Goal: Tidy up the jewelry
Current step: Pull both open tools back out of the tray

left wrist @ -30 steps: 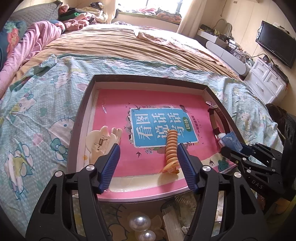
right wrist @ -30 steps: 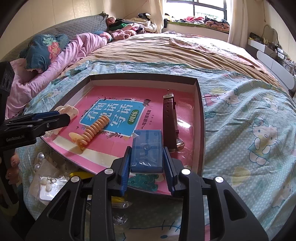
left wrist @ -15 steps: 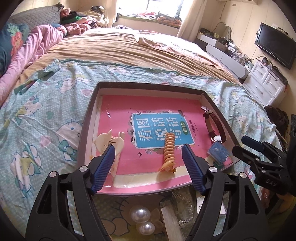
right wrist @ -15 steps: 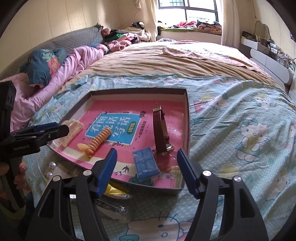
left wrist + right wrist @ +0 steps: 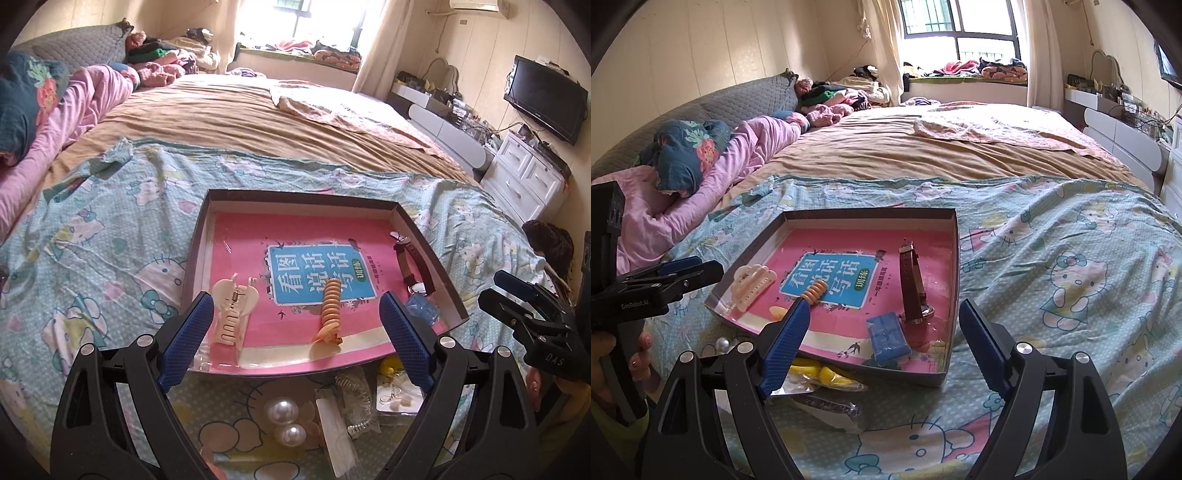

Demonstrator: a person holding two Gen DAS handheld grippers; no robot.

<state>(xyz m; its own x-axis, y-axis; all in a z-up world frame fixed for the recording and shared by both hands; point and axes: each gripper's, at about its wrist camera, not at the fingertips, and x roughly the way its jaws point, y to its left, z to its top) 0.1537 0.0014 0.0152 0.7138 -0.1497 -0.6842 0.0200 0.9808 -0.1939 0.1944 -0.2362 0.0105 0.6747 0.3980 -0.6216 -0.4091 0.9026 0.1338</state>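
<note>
Cream claw clip (image 5: 232,314): lies at the left end of the box, on the pink book cover, just above the left gripper's left finger in the left wrist view; nothing touches it.
Left gripper (image 5: 296,341): jaws wide apart and opening; nothing is between the blue pads, which hang over the near edge of the box.
Orange spiral hair tie (image 5: 330,310): stretched along the book cover, its lower end near the box's front edge; it shows in the gap between the left gripper's fingers but clear of both pads.
Box (image 5: 295,195): shallow, dark-walled, resting on the cartoon-print bedspread (image 5: 92,251); a pink book (image 5: 295,236) with a blue title panel lines its floor.
Loose items in front of the box: two pearls (image 5: 281,410), a clear coiled tie and small packets lie on the bedspread below the left gripper.
Brown watch (image 5: 913,284): strap runs front to back near the right wall of the box, the dial at its near end.
Blue case (image 5: 888,332): flat on the book just beside the watch dial, in the front right corner, between the right gripper's fingers in view but untouched.
Right gripper (image 5: 883,343): jaws spread wide and opening, holding nothing; pads hover above the box's near right corner.
Yellow piece (image 5: 827,374): in a clear bag under the box's front edge, beside the right gripper's left finger.
</note>
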